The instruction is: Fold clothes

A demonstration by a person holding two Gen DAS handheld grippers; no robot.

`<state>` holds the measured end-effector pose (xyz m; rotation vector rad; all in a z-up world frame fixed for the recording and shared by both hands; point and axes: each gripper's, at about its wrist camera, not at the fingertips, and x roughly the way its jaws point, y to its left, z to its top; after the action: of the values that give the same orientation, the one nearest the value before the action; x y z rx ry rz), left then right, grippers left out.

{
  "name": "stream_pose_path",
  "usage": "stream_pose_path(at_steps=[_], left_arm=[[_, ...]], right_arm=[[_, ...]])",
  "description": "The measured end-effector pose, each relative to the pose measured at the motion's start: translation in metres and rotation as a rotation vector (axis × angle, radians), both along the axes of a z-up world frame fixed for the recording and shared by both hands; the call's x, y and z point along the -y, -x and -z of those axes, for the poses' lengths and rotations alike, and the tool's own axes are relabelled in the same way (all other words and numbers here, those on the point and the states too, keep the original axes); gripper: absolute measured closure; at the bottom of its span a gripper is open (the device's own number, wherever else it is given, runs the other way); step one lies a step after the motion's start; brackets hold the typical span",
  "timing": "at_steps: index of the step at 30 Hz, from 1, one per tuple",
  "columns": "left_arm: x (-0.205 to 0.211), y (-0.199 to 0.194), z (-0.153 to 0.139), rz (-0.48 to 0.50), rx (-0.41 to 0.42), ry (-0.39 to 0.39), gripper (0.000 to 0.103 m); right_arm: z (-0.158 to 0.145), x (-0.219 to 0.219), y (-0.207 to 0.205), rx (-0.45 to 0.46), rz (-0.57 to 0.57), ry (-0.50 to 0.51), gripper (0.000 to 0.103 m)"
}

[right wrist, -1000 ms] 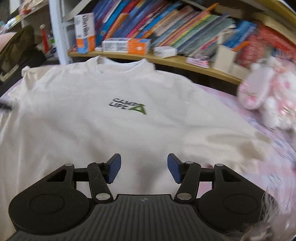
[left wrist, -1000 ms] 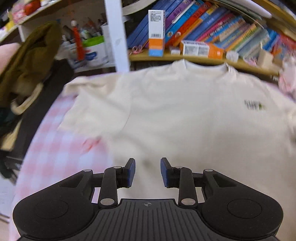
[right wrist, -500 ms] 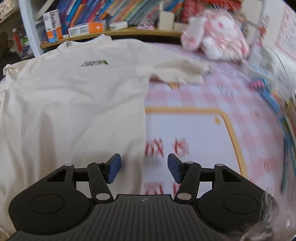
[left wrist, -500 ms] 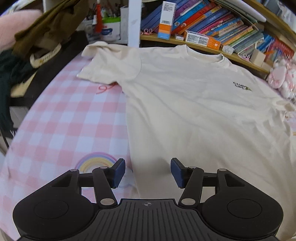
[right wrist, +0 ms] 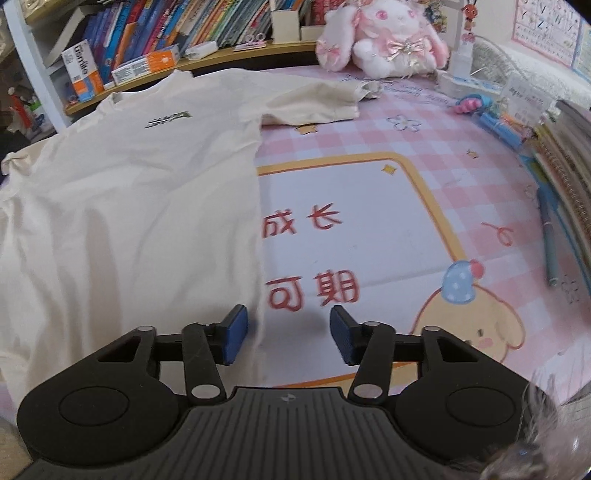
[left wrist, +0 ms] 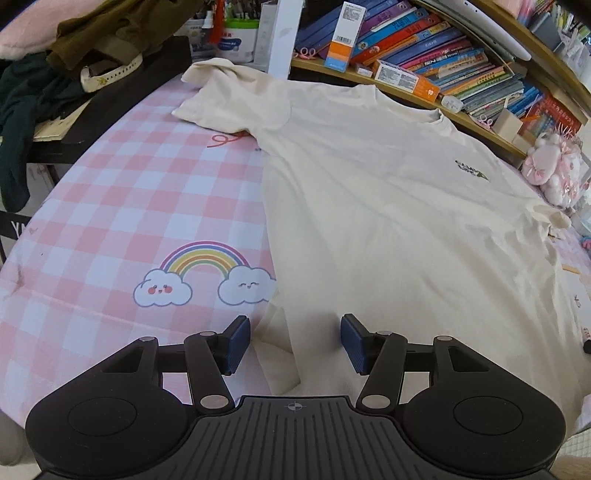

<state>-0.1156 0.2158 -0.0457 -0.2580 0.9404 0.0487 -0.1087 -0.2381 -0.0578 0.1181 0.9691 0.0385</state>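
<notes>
A cream T-shirt (left wrist: 388, 206) with a small chest logo lies face up, spread flat on a pink checked table cover (left wrist: 122, 206). My left gripper (left wrist: 293, 341) hovers open at the shirt's lower left hem corner, and the folded cloth edge lies between its blue pads without being pressed. In the right wrist view the same T-shirt (right wrist: 129, 206) fills the left half. My right gripper (right wrist: 288, 338) straddles the shirt's right side edge near the hem. Its jaws are closing, and the pads stand apart from the cloth.
A low shelf of books (left wrist: 443, 62) and boxes runs behind the collar. Dark clothes (left wrist: 74, 55) pile up at the far left. A pink plush rabbit (right wrist: 384, 33) sits at the back right. Pens and notebooks (right wrist: 554, 166) line the cover's right edge.
Both grippers have drawn back from the shirt's chest to its lower corners, left toward the left hem and right toward the right edge. The left jaws widened; the right jaws narrowed a little.
</notes>
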Motion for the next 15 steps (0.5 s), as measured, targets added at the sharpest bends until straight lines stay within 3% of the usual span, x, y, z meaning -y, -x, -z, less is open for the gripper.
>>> stream_pose_path(at_steps=[5,6,7,8,9,12,15], left_arm=[[-0.002,0.005,0.002,-0.004,-0.013,0.068,0.049],[-0.002,0.005,0.002,0.004,-0.010,0.076,0.054],[-0.001,0.005,0.001,0.015,-0.005,0.082,0.063],[-0.001,0.005,-0.001,0.026,0.000,0.089,0.076],[-0.001,0.005,-0.002,0.036,0.005,0.096,0.100],[-0.005,-0.007,-0.020,0.060,0.088,0.159,0.102],[-0.006,-0.041,-0.040,0.083,0.179,0.203,0.102]], right_arm=[[-0.001,-0.006,0.005,-0.030,-0.057,-0.023,0.066],[-0.001,-0.006,0.006,-0.036,-0.062,-0.030,0.069],[-0.002,-0.006,0.007,-0.042,-0.068,-0.039,0.072],[-0.002,-0.006,0.007,-0.048,-0.073,-0.048,0.082],[-0.002,-0.006,0.008,-0.054,-0.078,-0.060,0.091],[-0.011,-0.006,0.006,-0.031,-0.087,-0.109,0.096],[-0.034,-0.001,-0.012,0.074,-0.054,-0.169,0.097]])
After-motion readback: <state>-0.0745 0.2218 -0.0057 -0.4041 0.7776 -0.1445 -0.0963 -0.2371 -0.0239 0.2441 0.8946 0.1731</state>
